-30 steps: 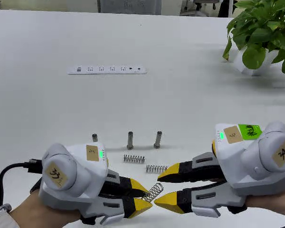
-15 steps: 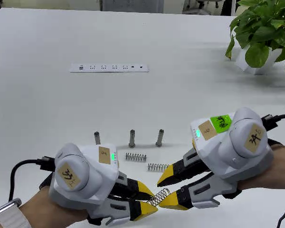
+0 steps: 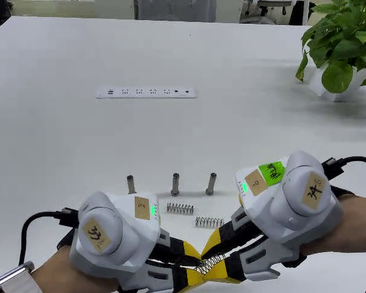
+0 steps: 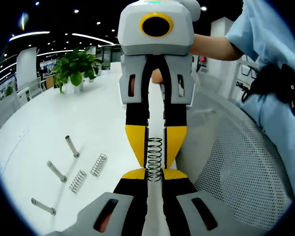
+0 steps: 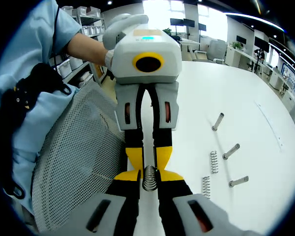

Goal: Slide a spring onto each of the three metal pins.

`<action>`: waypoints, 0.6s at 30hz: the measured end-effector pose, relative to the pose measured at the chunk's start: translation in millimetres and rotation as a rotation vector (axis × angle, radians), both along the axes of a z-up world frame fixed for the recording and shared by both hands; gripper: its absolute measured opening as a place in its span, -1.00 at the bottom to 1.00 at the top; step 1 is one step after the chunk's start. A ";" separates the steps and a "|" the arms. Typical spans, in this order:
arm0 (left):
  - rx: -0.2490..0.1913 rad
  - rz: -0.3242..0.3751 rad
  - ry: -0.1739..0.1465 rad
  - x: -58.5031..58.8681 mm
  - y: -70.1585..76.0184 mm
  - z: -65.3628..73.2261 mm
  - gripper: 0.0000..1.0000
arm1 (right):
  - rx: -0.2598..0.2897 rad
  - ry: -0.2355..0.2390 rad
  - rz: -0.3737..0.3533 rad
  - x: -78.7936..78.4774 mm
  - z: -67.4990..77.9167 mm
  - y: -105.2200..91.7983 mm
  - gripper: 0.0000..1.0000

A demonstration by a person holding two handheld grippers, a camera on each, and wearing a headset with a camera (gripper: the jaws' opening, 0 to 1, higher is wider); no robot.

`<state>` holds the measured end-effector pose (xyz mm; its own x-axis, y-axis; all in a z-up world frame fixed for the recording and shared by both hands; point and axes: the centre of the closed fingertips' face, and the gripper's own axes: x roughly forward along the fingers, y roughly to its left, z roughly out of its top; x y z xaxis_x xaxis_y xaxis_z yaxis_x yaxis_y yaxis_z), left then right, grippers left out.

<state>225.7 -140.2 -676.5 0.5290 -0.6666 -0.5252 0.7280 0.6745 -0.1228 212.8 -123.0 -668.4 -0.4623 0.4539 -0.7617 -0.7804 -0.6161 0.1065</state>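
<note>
Held spring (image 4: pixel 154 156): off the desk at its near edge, bridging the two grippers tip to tip. Likely risk: a thin coil squeezed from the side can bow and shoot out, or drop if one grip opens before the other has it. Bright steel wire in open coils, a short narrow cylinder.
Left gripper (image 4: pixel 154 175): jaws pinched on one end of the held spring. Risk: too hard a squeeze flattens the end coil, which then may not pass over a pin. Yellow wedge tips on black fingers, smooth white plastic shell.
Right gripper (image 5: pixel 148 177): jaws drawn in close on either side of the spring; whether they press it I cannot tell. Risk: a hold on the coil's flank leaves its bore crooked to a pin. Same yellow tips and white shell.
Loose springs (image 3: pixel 209 221): two lying flat, near each other, between the grippers and the pins. Risk: round and light, so a brushing jaw would roll them.
Pins (image 3: pixel 175 184): three upright in a row, all bare. Risk: a sideways push could tip one; whether they are fixed I cannot tell. Dull grey metal, slim smooth cylinders.
Desk (image 3: pixel 79 140): white, matt, flat; a dropped spring would likely bounce and roll off the near edge.
Power strip (image 3: pixel 146 93): flat white plastic bar, well beyond the pins.
Plant (image 3: pixel 344 43): glossy green leaves, white pot, far right corner.
</note>
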 end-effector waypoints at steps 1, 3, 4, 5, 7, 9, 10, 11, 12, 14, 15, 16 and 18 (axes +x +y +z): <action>0.000 -0.002 0.000 0.0 -0.2 0.0 -0.82 | -0.001 0.001 0.000 -0.1 0.0 -0.2 -0.72; 0.004 -0.008 -0.003 0.1 -1.0 0.1 -0.82 | -0.006 0.000 0.005 0.0 -0.6 -0.7 -0.74; 0.006 -0.012 -0.003 -0.1 -1.8 0.1 -0.82 | -0.008 -0.001 0.009 0.0 -0.5 -0.8 -0.74; 0.007 -0.013 -0.004 0.0 -2.0 0.2 -0.82 | -0.010 -0.001 0.010 0.0 -0.5 -1.1 -0.74; 0.008 -0.015 -0.004 0.3 -2.4 0.3 -0.82 | -0.014 0.000 0.011 0.1 0.0 -1.3 -0.74; 0.009 -0.018 -0.006 0.1 -3.4 1.1 -0.82 | -0.019 0.003 0.011 0.6 -0.2 -1.7 -0.75; 0.010 -0.020 -0.006 0.0 -3.9 1.4 -0.82 | -0.025 0.005 0.007 0.7 0.0 -1.9 -0.75; 0.012 -0.020 -0.009 0.1 -4.0 1.8 -0.82 | -0.026 0.005 0.004 1.0 0.0 -2.0 -0.75; 0.012 -0.021 -0.010 0.1 -4.5 2.4 -0.82 | -0.031 0.002 0.007 1.5 -0.5 -2.3 -0.75; 0.014 -0.023 -0.012 0.0 -5.4 2.0 -0.82 | -0.044 0.003 0.005 1.2 -0.8 -2.8 -0.76; 0.015 -0.023 -0.013 0.0 -5.5 2.0 -0.82 | -0.047 0.001 0.007 1.1 -0.8 -3.1 -0.76; 0.014 -0.022 -0.013 0.1 -5.5 2.0 -0.82 | -0.052 0.000 0.007 1.1 -1.0 -3.1 -0.76; 0.015 -0.015 -0.018 0.7 -4.5 2.2 -0.81 | -0.051 -0.002 0.005 1.7 -1.1 -2.3 -0.76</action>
<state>226.4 -144.7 -674.3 0.5280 -0.6666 -0.5261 0.7402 0.6649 -0.0996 214.5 -125.3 -669.5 -0.4626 0.4122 -0.7849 -0.7779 -0.6135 0.1363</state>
